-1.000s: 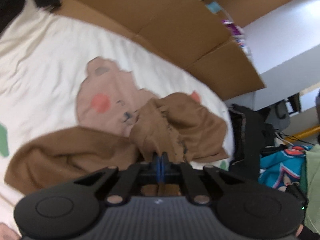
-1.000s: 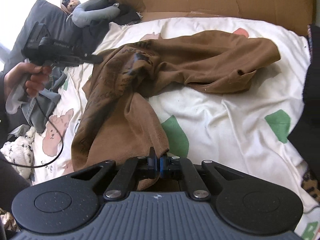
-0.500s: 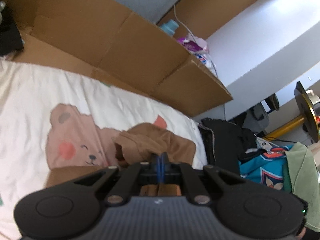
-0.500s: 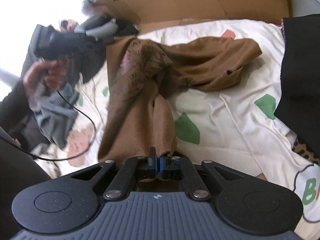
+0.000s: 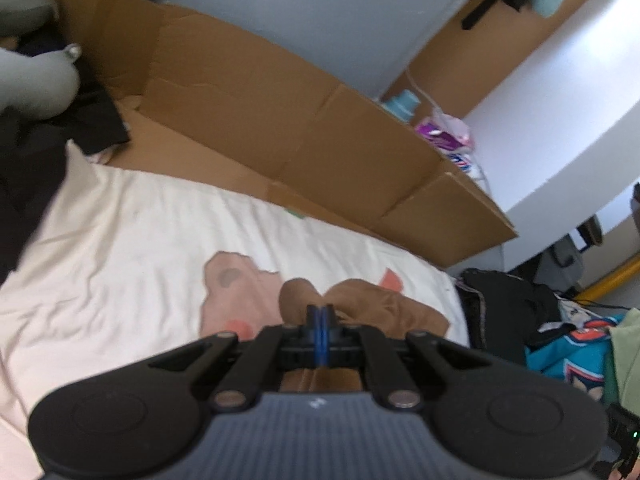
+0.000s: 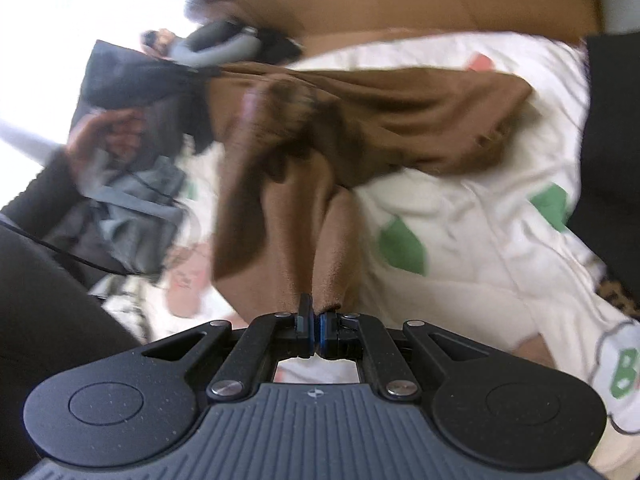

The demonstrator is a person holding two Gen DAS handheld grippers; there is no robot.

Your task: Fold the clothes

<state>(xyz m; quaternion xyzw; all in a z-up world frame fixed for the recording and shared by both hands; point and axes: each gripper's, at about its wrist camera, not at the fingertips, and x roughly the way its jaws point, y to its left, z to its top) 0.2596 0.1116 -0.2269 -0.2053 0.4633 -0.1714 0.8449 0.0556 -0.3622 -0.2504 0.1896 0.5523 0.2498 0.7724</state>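
Observation:
A brown shirt (image 6: 372, 128) is stretched up off the white printed bedsheet (image 6: 480, 216). My right gripper (image 6: 314, 320) is shut on one edge of it, and the cloth hangs from the pads down and away. In the left wrist view my left gripper (image 5: 321, 320) is shut on another part of the brown shirt (image 5: 384, 308), which bunches just past the fingertips above the bedsheet (image 5: 132, 240). The right wrist view shows the left gripper's handle (image 6: 132, 76) held in a hand at upper left, with the shirt pulled toward it.
Cardboard panels (image 5: 280, 112) line the far side of the bed. Dark clothing (image 5: 504, 304) and a teal garment (image 5: 568, 352) are piled off the bed's right end. A grey garment (image 6: 132, 208) and a grey plush toy (image 6: 216, 40) lie at the left.
Both grippers have risen with the brown shirt, lifting much of it off the sheet. The left wrist view now takes in more wall and cardboard, less of the shirt.

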